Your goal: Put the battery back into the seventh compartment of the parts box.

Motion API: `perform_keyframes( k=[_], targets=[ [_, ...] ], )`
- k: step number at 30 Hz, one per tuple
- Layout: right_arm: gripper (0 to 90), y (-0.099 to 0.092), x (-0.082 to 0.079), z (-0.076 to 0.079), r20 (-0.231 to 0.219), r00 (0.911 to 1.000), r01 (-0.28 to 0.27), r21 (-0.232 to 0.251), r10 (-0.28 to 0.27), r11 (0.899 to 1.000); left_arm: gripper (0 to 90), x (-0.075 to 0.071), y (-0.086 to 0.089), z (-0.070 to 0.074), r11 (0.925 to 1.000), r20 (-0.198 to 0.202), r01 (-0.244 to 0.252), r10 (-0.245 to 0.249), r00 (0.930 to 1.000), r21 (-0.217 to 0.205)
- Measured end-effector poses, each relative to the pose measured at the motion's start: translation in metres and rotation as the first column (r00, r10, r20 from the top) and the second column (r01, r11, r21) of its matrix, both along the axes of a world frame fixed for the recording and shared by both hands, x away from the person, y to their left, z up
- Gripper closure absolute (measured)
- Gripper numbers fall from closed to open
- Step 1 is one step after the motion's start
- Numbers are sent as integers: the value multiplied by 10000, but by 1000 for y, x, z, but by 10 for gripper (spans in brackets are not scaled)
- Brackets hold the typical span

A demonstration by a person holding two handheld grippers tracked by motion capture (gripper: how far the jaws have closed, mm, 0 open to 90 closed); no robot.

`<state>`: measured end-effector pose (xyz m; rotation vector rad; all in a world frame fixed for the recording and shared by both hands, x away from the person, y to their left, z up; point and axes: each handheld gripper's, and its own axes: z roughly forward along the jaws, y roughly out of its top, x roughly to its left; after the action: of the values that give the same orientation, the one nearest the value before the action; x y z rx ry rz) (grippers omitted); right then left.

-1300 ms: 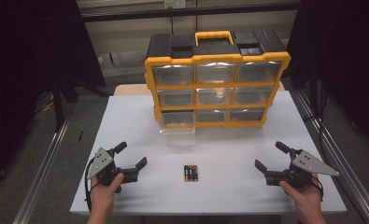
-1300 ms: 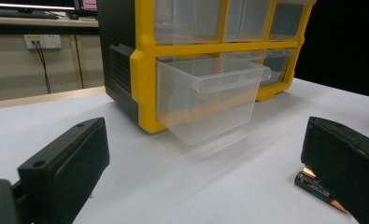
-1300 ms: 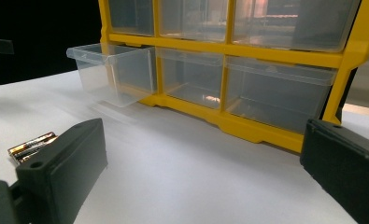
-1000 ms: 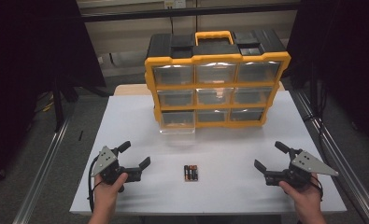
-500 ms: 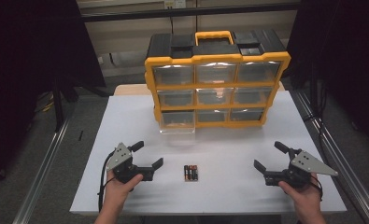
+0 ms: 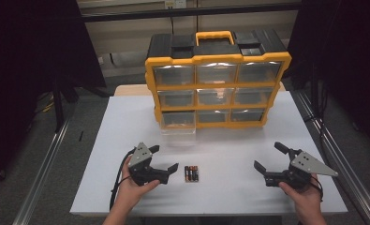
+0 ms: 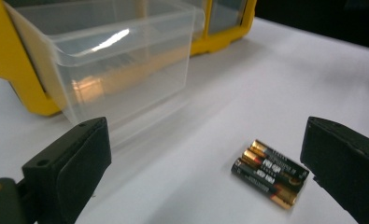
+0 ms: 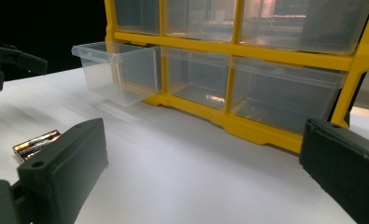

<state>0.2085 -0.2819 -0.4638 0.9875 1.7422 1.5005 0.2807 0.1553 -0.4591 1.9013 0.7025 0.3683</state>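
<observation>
Three batteries [image 6: 191, 173] lie side by side on the white table [image 6: 229, 150], near its front middle. My left gripper [image 6: 163, 158] is open just left of them, jaws wide apart and pointing at them; the batteries [image 7: 270, 173] lie toward its right jaw in the left gripper view. My right gripper [image 6: 269, 156] is open at the front right, well apart from the batteries [image 8: 35, 144]. A yellow drawer cabinet [image 6: 218, 84] stands at the back. Its bottom-left clear drawer [image 6: 178, 123] is pulled out and looks empty [image 7: 121, 70] [image 8: 114, 70].
The cabinet has a black top with a yellow handle [image 6: 214, 36] and several clear drawers, the others pushed in. Metal rails [image 6: 42, 159] run along both sides of the table. The left gripper [image 8: 4, 63] also appears far off in the right gripper view.
My left gripper has moved right across the table, from the front-left area to right beside the batteries. The right gripper has stayed in place.
</observation>
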Motion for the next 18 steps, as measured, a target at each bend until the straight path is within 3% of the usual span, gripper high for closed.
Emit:
perform_keyframes(
  k=[5, 8, 11, 18],
  targets=[
    [10, 1, 0, 0, 16, 10000, -54, 8, 54, 10000, 31, 1, -12, -2, 9969, -269, 631, -619, 9977, 464],
    [10, 1, 0, 0, 7, 10000, -65, -8, 65, 10000, 42, 0, -18, -3, 9947, -486, 763, -731, 9961, 688],
    [10, 1, 0, 0, 5, 10000, -73, -4, 73, 10000, 58, -1, -24, -3, 9875, -676, 978, -899, 9937, 1240],
    [11, 1, 1, 0, 25, 10000, -68, -30, 68, 10000, 119, -3, -35, -7, 9810, -1295, 1300, -1115, 9853, 1439]
  ],
)
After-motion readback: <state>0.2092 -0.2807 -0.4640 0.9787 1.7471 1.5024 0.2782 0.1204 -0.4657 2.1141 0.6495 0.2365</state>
